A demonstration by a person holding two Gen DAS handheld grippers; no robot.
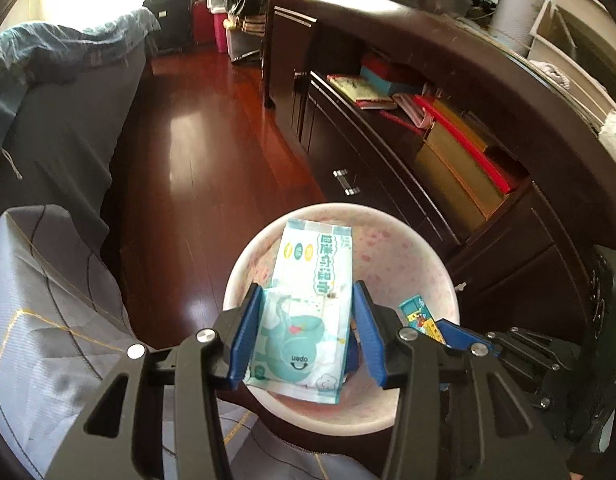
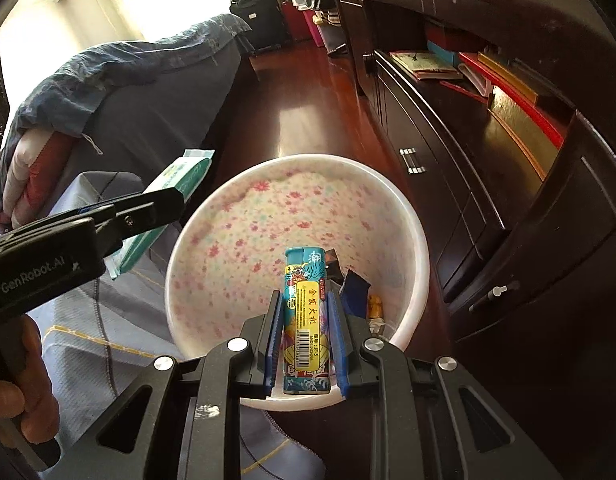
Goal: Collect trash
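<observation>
L wrist view: left tongs [image 1: 306, 332] are clamping a wet-wipes pack [image 1: 304, 312] across its width, its long axis running out along the fingers, hanging right over the flowered basin [image 1: 427, 256] on the floor. R wrist view: right tongs [image 2: 306, 344] are squeezing a lighter [image 2: 306, 320] upright, its tip pointing into the same basin w/ scraps [image 2: 357, 292] already lying inside. Both loads are hanging above the basin; the lighter looks nearer the bottom.

dark red wooden floor [image 1: 196, 168], white floral basin [image 2: 407, 216] on it, dark cabinet [image 1: 347, 176] alongside
</observation>
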